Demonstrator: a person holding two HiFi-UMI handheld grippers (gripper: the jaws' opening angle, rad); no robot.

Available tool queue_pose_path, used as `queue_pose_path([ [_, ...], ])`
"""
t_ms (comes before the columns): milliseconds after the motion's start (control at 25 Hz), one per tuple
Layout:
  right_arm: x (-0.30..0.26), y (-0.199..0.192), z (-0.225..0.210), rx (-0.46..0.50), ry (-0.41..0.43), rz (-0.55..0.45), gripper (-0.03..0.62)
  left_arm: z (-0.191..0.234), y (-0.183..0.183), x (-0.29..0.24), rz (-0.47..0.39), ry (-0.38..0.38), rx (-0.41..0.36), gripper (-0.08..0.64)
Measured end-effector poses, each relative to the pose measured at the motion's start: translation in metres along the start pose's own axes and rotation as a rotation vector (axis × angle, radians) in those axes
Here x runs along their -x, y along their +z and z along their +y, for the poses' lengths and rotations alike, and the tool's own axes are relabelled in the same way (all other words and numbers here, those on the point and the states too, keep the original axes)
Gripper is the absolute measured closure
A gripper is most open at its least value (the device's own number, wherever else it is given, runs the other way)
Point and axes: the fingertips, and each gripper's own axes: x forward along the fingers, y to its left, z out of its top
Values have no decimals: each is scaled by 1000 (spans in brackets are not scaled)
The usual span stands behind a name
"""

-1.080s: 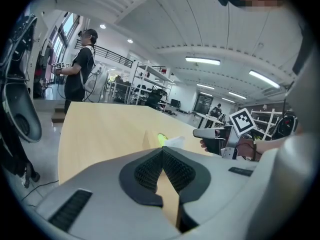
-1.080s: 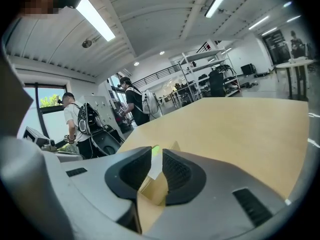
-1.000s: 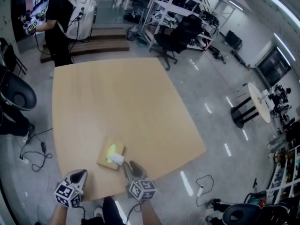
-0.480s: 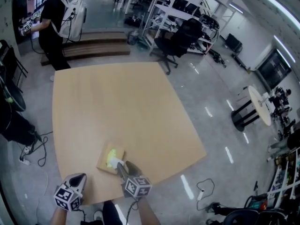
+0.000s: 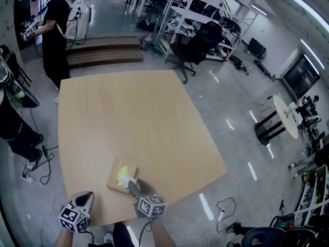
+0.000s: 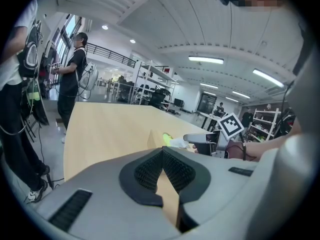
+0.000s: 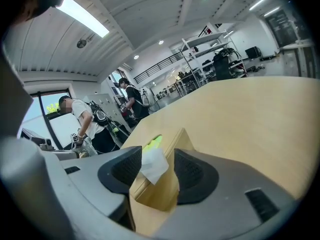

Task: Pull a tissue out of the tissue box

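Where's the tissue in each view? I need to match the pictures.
Head view: tissue low centre, at the box's near end.
Left gripper view: centre, just right of the box.
Right gripper view: centre, between the right gripper's jaws, which have just been opening.
Shared landmark: the box's yellow-green opening.

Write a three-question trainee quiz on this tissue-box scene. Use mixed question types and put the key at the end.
1. True or false: the tan cardboard tissue box lies on the light wooden table.
2. Multiple choice: what stands between the fingers of the right gripper? A) a white tissue B) a pen C) nothing
3. Fill in: the fingers of the left gripper are ____ (open or shut).

Key: 1 true. 2 A; those fingers have just been opening and stand apart without pressing the tissue. 3 shut.
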Motion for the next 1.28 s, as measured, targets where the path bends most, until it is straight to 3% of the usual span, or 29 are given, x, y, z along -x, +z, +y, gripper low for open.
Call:
queue_pose_path([
  [240,-1,-5,-4,22,1,13,402,1,-5,-4,-7,6,-6,552],
  [320,4,-6,-4,30,-11,16,470,-2,-6,-1,-7,9,-4,552],
  [560,9,-3,-4,46,-47,21,589,-3,-2,5,-7,18,-4,552],
  [1280,20,21,18,120,-38,-26,591,-3,14,12,-47,14,-6,552],
])
